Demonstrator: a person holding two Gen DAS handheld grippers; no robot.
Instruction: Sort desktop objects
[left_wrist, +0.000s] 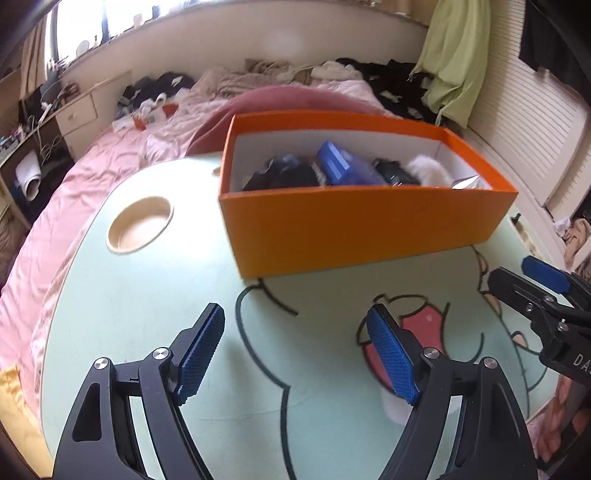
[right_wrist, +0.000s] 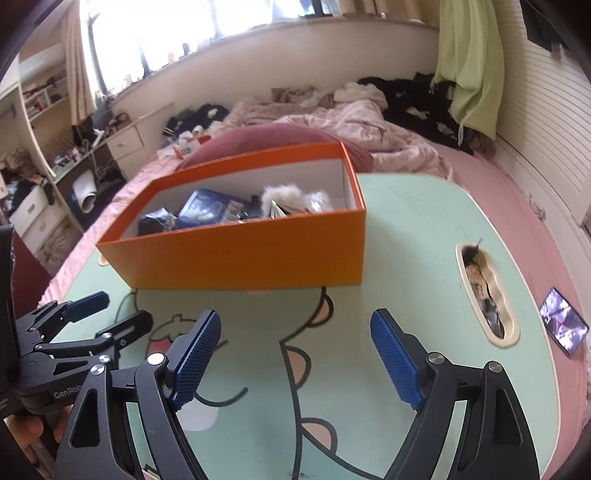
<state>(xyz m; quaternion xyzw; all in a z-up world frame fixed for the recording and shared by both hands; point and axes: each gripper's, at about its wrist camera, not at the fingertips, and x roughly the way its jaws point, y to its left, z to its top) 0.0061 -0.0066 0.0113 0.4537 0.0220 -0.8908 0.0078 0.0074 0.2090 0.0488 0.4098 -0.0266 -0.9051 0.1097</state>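
Both hand-held grippers, left (left_wrist: 295, 350) and right (right_wrist: 295, 354), were wide, empty over table (left_wrist: 155, 295). Box (left_wrist: 362, 229) full; phone (right_wrist: 563, 326) near edge, risked knock-off.

The box (left_wrist: 354, 225) looks like matt orange cardboard, white and smooth inside. In it sits a white fluffy thing (left_wrist: 428, 170), soft like fur, and a shiny blue packet (right_wrist: 207, 210).

The table (left_wrist: 155, 295) is smooth and a bit glossy, pale green with a printed cartoon. Its round cup hole (left_wrist: 139, 229) looks like bare pale wood.

The left gripper (left_wrist: 295, 354) and right gripper (right_wrist: 295, 354) are matt black, like hard plastic, with shiny metal screws. Their pads (left_wrist: 201, 354) are blue and rough, covered in tiny bumps.

The sheet (left_wrist: 70, 206) is soft pink cloth with wrinkles. The phone (right_wrist: 563, 326) has a glossy screen.
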